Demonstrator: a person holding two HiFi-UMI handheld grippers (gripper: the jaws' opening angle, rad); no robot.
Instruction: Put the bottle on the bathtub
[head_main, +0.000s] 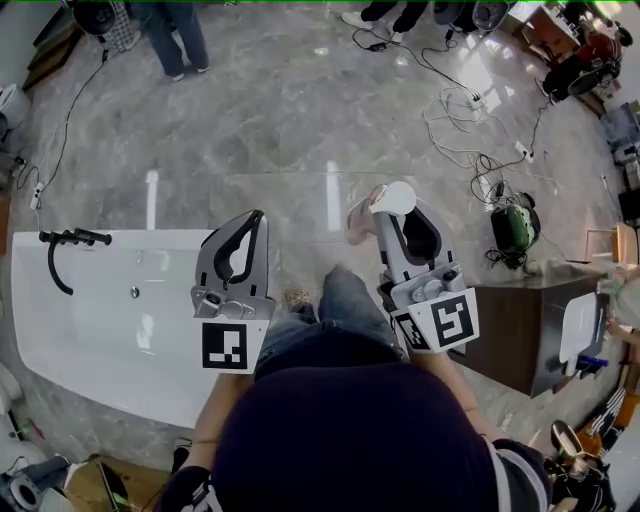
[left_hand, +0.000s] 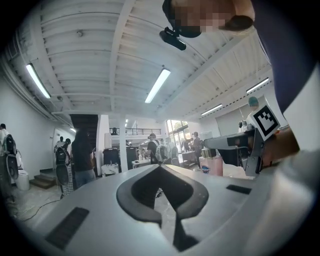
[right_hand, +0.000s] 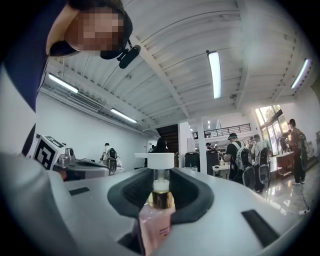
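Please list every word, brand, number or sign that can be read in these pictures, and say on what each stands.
No text is legible.
Pink bottle: dark print on its body, too blurred to read.
Logo on that bottle in the left gripper view: blue and red, too small to read.
Square markers: black-and-white patterns, no letters.

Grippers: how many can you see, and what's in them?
2. The left gripper is shut and empty, near the white bathtub. The right gripper is clamped on a pink pump bottle.
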